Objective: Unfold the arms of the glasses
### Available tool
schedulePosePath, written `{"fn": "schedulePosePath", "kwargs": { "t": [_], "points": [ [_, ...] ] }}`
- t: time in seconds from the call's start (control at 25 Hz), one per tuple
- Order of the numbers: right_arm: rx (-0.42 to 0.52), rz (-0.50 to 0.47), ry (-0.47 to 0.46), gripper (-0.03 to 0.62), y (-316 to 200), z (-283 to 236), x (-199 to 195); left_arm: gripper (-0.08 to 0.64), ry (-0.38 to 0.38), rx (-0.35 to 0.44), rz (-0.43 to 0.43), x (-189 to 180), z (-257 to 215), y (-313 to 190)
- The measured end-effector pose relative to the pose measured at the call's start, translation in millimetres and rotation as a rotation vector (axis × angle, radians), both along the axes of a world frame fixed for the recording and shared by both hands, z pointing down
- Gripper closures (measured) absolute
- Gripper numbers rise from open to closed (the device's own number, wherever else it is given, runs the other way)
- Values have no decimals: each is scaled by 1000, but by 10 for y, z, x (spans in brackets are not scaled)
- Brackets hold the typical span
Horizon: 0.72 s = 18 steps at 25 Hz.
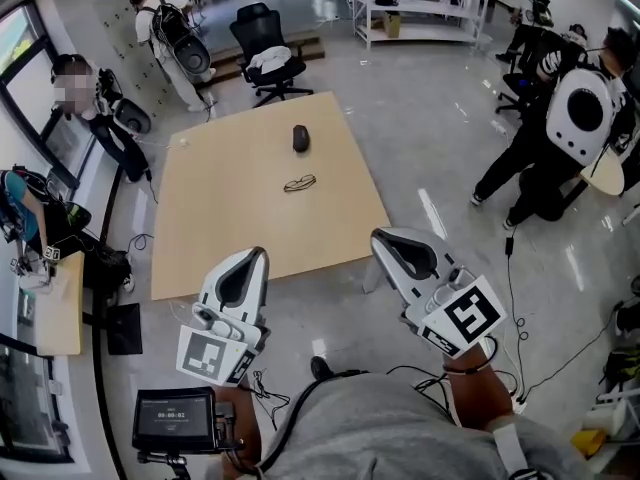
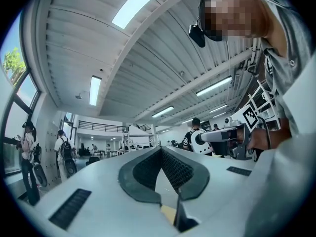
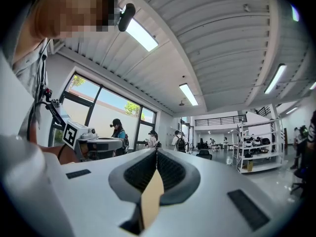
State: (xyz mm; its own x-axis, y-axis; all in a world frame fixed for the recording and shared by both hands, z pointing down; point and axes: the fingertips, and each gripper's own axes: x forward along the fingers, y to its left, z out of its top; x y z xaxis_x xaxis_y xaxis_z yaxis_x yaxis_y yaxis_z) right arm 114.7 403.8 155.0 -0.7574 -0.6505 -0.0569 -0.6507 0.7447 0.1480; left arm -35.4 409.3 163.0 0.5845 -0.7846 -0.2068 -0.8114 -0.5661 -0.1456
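Folded dark-framed glasses (image 1: 299,182) lie near the middle of the tan table (image 1: 230,238), with a small black oblong object (image 1: 300,138) beyond them. Both grippers hang in the air short of the table's near edge, well away from the glasses. My left gripper (image 1: 258,253) is shut with nothing between its jaws; its own view (image 2: 161,149) shows the tips meeting, pointing slightly upward at the ceiling. My right gripper (image 1: 379,236) is also shut and empty, its tips together (image 3: 156,149). The glasses are out of sight in both gripper views.
A black office chair (image 1: 265,53) stands beyond the table's far edge. People with backpacks stand at the left (image 1: 100,108) and right (image 1: 560,128). A white shelf rack (image 1: 420,3) is at the back, a side desk (image 1: 55,308) at the left, a small screen (image 1: 175,418) below.
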Motion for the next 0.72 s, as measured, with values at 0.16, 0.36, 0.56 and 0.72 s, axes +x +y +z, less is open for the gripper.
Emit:
{"fn": "schedulePosePath", "kwargs": {
  "t": [0.16,0.36,0.56,0.72],
  "points": [
    [-9,23,0,584,-394,24,-306,555,2,-6,22,-309,15,-411],
    [-14,58,7,584,-697,129,-622,555,12,-9,56,-619,125,-774],
    [-24,78,17,584,-1033,156,-875,555,17,-12,79,-847,143,-1111],
    [-32,66,34,584,-1237,179,-1046,555,39,-15,69,-1002,167,-1284]
  ]
}}
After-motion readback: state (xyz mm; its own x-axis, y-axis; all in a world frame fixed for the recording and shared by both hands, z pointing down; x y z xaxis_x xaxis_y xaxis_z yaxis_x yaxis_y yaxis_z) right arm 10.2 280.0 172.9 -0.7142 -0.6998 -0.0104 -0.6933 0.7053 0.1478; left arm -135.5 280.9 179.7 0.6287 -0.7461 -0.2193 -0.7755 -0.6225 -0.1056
